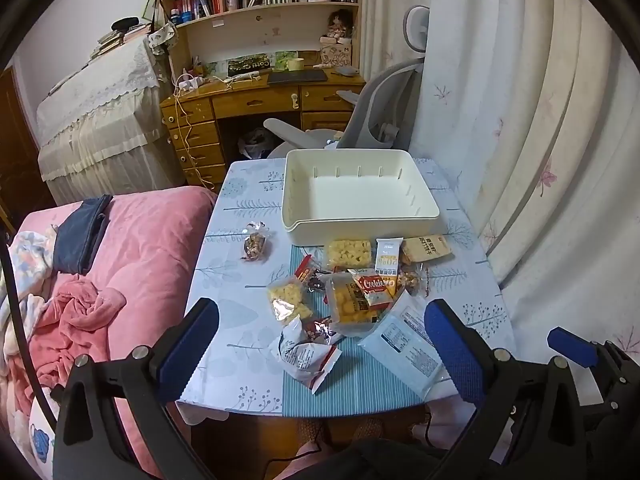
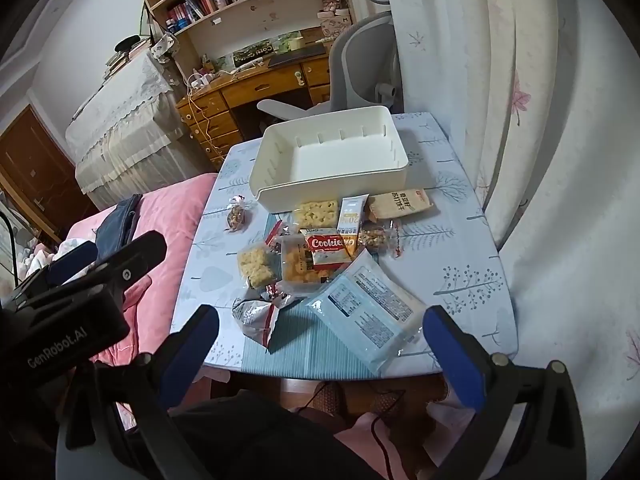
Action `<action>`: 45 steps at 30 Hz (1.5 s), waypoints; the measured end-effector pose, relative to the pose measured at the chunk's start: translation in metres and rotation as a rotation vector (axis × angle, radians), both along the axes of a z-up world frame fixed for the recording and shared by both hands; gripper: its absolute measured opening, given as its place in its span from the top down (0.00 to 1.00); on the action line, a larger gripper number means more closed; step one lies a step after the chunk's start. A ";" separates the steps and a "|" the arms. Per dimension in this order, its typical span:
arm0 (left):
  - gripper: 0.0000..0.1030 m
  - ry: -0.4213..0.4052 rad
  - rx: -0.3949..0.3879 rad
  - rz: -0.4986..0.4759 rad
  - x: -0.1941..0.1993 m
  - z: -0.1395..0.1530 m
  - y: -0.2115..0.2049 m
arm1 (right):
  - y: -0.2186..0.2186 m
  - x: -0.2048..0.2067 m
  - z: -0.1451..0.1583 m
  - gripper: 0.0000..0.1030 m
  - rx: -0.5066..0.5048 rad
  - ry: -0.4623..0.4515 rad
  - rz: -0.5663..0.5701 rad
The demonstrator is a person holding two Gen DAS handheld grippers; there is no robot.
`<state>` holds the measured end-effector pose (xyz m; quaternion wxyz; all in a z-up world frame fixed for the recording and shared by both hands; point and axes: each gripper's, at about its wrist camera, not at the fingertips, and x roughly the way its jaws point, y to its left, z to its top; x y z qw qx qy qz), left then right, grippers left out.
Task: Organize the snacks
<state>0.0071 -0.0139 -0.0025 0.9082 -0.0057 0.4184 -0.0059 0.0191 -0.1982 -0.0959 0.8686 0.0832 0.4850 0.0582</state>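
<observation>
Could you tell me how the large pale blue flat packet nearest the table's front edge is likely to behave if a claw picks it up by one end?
The pale blue packet looks thin and film-wrapped, so it will probably sag when lifted by one end. Its glossy surface may be slippery. It appears light for its size, and lies partly on the yellow snack pack, which could shift.

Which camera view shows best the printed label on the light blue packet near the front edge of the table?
The right wrist view: there the light blue packet lies large and unobstructed, its printed back panel facing the camera. In the left wrist view the same packet appears smaller, and that gripper's right finger covers its right edge.
</observation>
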 end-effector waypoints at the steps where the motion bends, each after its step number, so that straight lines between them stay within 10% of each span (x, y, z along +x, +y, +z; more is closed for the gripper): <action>1: 0.00 0.001 -0.003 -0.003 0.002 -0.003 -0.002 | -0.005 0.002 0.000 0.01 0.005 0.003 0.002; 29: 0.00 0.061 -0.055 -0.085 0.016 -0.004 0.035 | -0.025 -0.008 -0.005 0.01 0.083 0.013 -0.197; 45: 0.00 0.269 0.000 -0.270 0.059 -0.079 0.049 | -0.049 -0.018 -0.071 0.03 0.332 0.161 -0.508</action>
